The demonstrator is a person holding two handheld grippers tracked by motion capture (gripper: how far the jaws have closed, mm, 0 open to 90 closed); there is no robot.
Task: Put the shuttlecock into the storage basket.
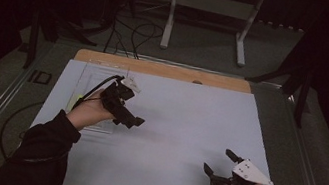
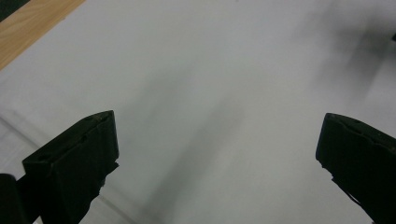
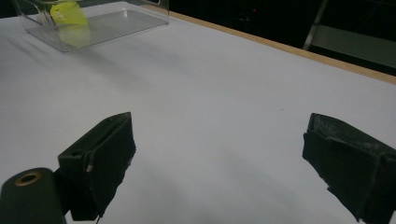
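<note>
My left gripper [image 1: 130, 120] hovers over the left half of the white table sheet [image 1: 183, 121], by the near right corner of a clear plastic tray [image 1: 96, 75]. In the left gripper view it [image 2: 217, 154] is open, with bare white sheet between its jaws. My right gripper [image 1: 218, 161] sits low near the front right of the sheet. It [image 3: 217, 154] is open with nothing between its jaws. A yellow-green object [image 3: 68, 12] lies in the clear tray [image 3: 116, 22], far ahead to the left in the right gripper view. In the high view it [image 1: 75, 101] is partly hidden by my left hand.
A strip of bare wooden tabletop [image 1: 166, 70] shows along the far edge [image 2: 28, 28]. Beyond the table, cables [image 1: 131, 34] and a white metal stand [image 1: 212, 9] are on the floor. Dark stand legs [image 1: 301, 80] flank both far corners. A cable [image 1: 13, 123] hangs off the table's left side.
</note>
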